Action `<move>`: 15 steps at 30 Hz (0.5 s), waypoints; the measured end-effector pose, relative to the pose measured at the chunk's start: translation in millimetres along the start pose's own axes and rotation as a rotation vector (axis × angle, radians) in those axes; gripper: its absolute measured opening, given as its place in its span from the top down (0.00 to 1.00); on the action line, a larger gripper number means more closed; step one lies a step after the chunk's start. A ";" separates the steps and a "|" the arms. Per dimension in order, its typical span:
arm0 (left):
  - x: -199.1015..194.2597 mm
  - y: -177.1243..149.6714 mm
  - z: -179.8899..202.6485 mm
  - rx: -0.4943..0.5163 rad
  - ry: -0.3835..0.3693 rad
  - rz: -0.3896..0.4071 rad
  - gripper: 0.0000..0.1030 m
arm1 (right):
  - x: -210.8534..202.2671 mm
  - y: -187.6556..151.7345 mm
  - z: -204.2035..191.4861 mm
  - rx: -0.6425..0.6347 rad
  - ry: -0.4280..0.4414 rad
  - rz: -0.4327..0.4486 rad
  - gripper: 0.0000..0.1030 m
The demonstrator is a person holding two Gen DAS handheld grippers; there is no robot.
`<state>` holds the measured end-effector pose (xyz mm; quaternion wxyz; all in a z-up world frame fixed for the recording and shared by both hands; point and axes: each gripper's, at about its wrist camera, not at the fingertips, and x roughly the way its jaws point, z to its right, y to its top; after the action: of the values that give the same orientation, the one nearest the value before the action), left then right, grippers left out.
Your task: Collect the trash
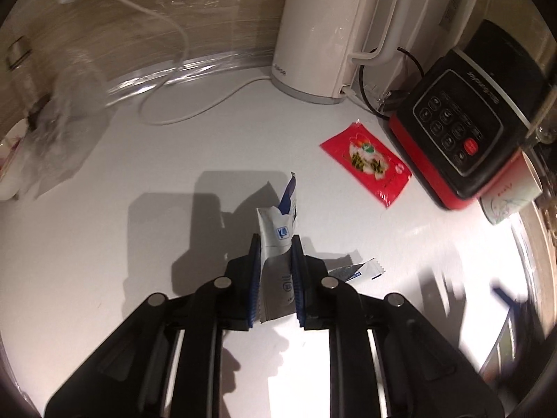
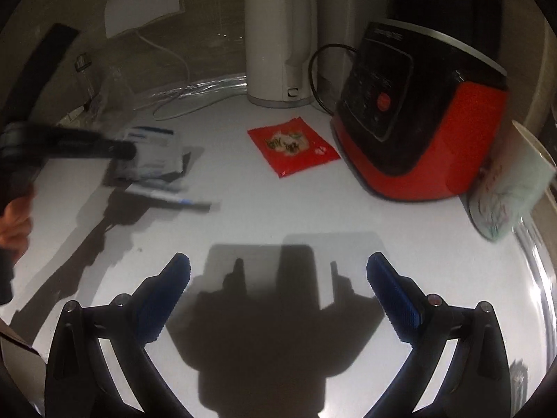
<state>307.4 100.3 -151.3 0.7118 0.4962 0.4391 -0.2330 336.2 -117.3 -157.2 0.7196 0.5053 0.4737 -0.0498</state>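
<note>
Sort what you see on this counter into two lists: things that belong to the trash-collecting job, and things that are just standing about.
Part of the job:
- white and blue wrapper, pinched in the left gripper
- torn wrapper strip
- red sachet

Just standing about:
- white kettle
- red and black appliance
- paper cup

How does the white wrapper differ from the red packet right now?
The white wrapper is pinched upright in the left tool, off the counter; the red packet lies flat on the counter, untouched. The wrapper is torn open and creased; the packet looks whole and smooth. Wrapper: white with blue print; packet: red with a food picture. Both are small flexible sachets.
</note>
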 end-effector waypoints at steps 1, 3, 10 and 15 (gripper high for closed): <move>-4.2 -4.7 -1.7 0.005 0.010 0.003 0.84 | 10.8 12.3 -1.8 -0.027 0.001 0.006 0.02; -13.6 -15.2 -5.8 0.008 0.017 0.009 0.84 | 31.1 34.1 -4.3 -0.069 -0.010 0.015 0.02; -30.5 -40.5 -17.4 -0.018 -0.002 0.002 0.84 | 92.2 78.6 -0.5 -0.092 -0.002 0.016 0.02; -39.3 -50.7 -23.1 -0.020 -0.014 0.003 0.84 | 127.9 95.0 5.0 -0.109 -0.019 -0.032 0.02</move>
<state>239.5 97.1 -145.9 0.7199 0.4882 0.4358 -0.2312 461.4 -23.1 -186.0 0.7495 0.4573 0.4770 -0.0404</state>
